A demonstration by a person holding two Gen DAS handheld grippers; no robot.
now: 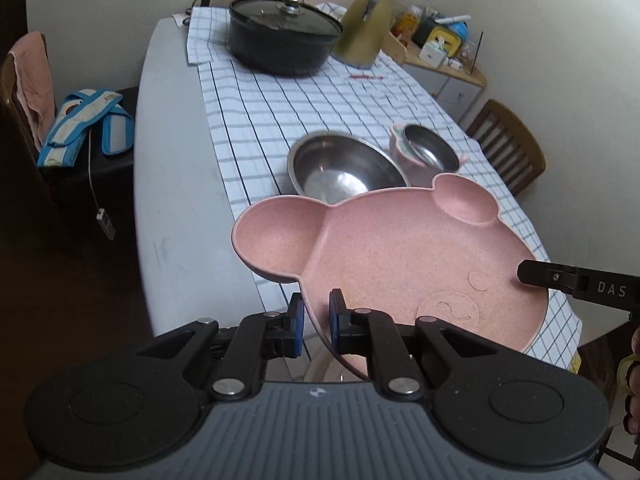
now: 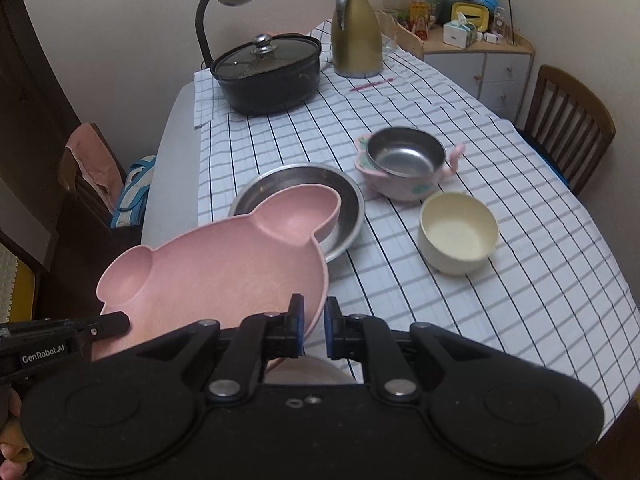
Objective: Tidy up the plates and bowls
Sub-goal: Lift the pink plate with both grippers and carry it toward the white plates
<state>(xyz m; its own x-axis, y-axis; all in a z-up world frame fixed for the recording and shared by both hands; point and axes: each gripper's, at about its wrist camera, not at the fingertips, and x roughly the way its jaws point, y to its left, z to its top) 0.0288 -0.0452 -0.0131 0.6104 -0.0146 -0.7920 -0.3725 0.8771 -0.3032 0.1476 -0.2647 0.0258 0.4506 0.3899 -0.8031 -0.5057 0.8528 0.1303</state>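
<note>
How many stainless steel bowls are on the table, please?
2. The wide steel bowl sits mid-table, partly behind the held pink plate. The smaller steel bowl is nested in a pink cup-like dish to its right. None seems hidden.

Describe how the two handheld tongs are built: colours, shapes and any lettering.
Both are matte black. The left tongs and right tongs each have two slim fingers faced with blue pads, driven by linkage arms with silver pivot pins, above a ribbed grey housing with round discs. White lettering reads "DAS" on the right one and "GenRobot.AI" on the left.

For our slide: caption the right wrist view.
Both grippers carry a pink bear plate above the steel bowl.
</note>
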